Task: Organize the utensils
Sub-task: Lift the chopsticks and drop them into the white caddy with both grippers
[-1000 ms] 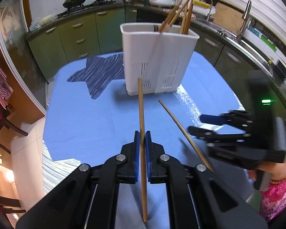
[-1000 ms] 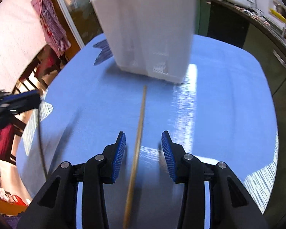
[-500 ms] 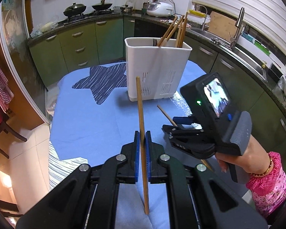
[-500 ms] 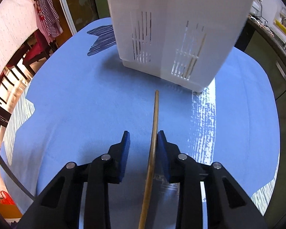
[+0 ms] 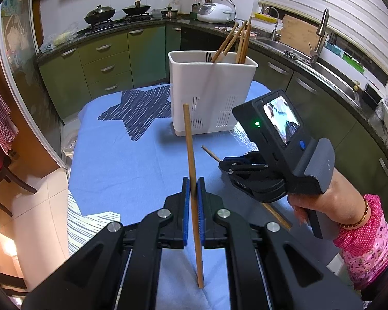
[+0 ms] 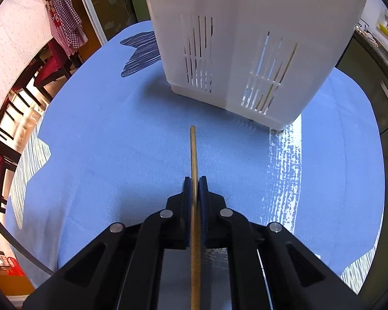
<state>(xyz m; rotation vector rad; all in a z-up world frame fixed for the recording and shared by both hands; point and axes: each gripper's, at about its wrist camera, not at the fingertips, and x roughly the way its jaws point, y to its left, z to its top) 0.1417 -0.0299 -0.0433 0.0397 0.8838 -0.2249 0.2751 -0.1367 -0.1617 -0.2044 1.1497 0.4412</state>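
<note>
My left gripper [image 5: 193, 184] is shut on a wooden chopstick [image 5: 189, 144] and holds it above the blue tablecloth [image 5: 121, 160], pointing toward the white utensil caddy [image 5: 209, 90]. Several chopsticks [image 5: 230, 42] stand in the caddy. My right gripper [image 6: 194, 184] is shut on a second chopstick [image 6: 193, 149] low over the cloth, just in front of the caddy [image 6: 245, 38]. In the left wrist view the right gripper [image 5: 223, 164] sits at the right with this chopstick [image 5: 211, 154] poking out.
The table is covered by a blue cloth [image 6: 103, 142] with a dark star print [image 5: 139, 111]. Green kitchen cabinets [image 5: 103, 64] and a sink counter [image 5: 323, 69] stand beyond it. Chairs [image 6: 10, 118] stand at the table's left side.
My right gripper moved in over the lying chopstick and closed on it. My left gripper rose and drew back a little with its chopstick.
</note>
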